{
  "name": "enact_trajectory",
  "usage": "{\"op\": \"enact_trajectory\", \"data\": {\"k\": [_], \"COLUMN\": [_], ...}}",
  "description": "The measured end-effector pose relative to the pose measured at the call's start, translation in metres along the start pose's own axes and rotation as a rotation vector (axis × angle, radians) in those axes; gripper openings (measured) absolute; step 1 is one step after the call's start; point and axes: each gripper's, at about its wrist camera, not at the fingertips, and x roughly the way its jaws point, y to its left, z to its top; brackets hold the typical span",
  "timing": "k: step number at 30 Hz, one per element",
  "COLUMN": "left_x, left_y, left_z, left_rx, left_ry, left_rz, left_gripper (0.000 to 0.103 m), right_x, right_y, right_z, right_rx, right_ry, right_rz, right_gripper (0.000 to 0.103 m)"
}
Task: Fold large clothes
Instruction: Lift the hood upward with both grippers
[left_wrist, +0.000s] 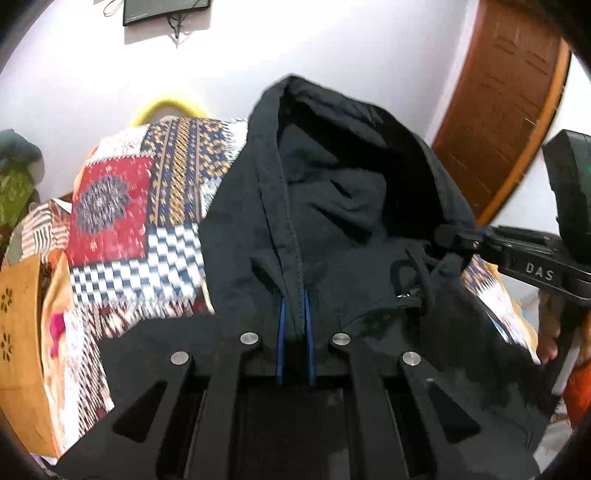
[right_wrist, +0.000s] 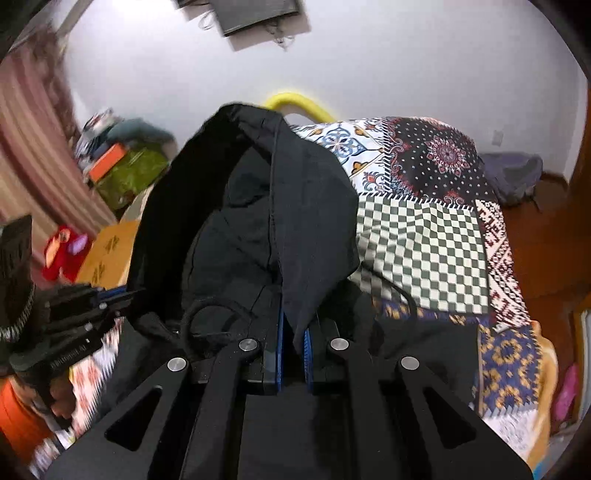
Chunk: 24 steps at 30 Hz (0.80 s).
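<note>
A black hooded jacket (left_wrist: 332, 206) hangs between my two grippers above a bed, its hood standing up and open toward the cameras. My left gripper (left_wrist: 294, 314) is shut on the hood's left front edge, the cloth pinched between the blue pads. My right gripper (right_wrist: 293, 332) is shut on the hood's other front edge (right_wrist: 303, 236). The right gripper also shows at the right of the left wrist view (left_wrist: 454, 238), clamped on the cloth. The left gripper shows at the left of the right wrist view (right_wrist: 114, 295). A black drawcord (left_wrist: 413, 280) loops below the hood.
A patchwork bedspread (right_wrist: 424, 236) covers the bed under the jacket. A yellow rail (right_wrist: 295, 101) rises behind the bed by the white wall. A wooden door (left_wrist: 506, 99) stands right. Boxes and bags (right_wrist: 125, 166) pile up left of the bed.
</note>
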Motion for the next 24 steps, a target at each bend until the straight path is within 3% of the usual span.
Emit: {"op": "enact_trajectory", "data": {"k": [3, 8, 14, 19, 21, 24], "left_x": [-0.010, -0.013, 0.002, 0.005, -0.001, -0.018], "left_y": [-0.012, -0.030, -0.022, -0.020, -0.023, -0.031], "left_z": [-0.021, -0.058, -0.097, -0.119, -0.119, -0.104], "left_rx": [0.007, 0.032, -0.021, 0.015, 0.034, 0.062], "left_ry": [0.013, 0.044, 0.129, 0.192, 0.183, 0.109], "left_rz": [-0.020, 0.012, 0.066, 0.075, 0.065, 0.090], "left_gripper": [0.008, 0.008, 0.008, 0.009, 0.015, 0.043], "right_x": [-0.001, -0.006, -0.016, -0.031, -0.038, -0.043], "right_y": [0.009, 0.007, 0.000, -0.007, -0.003, 0.004], "right_z": [-0.020, -0.051, -0.078, -0.085, -0.085, -0.079], "right_rx": [-0.054, -0.054, -0.014, 0.059, 0.033, -0.016], "right_ry": [0.037, 0.080, 0.111, 0.144, 0.136, 0.109], "right_rz": [-0.029, -0.040, -0.082, -0.043, -0.051, -0.111], "right_gripper": [0.008, 0.012, 0.012, 0.016, 0.019, 0.029]}}
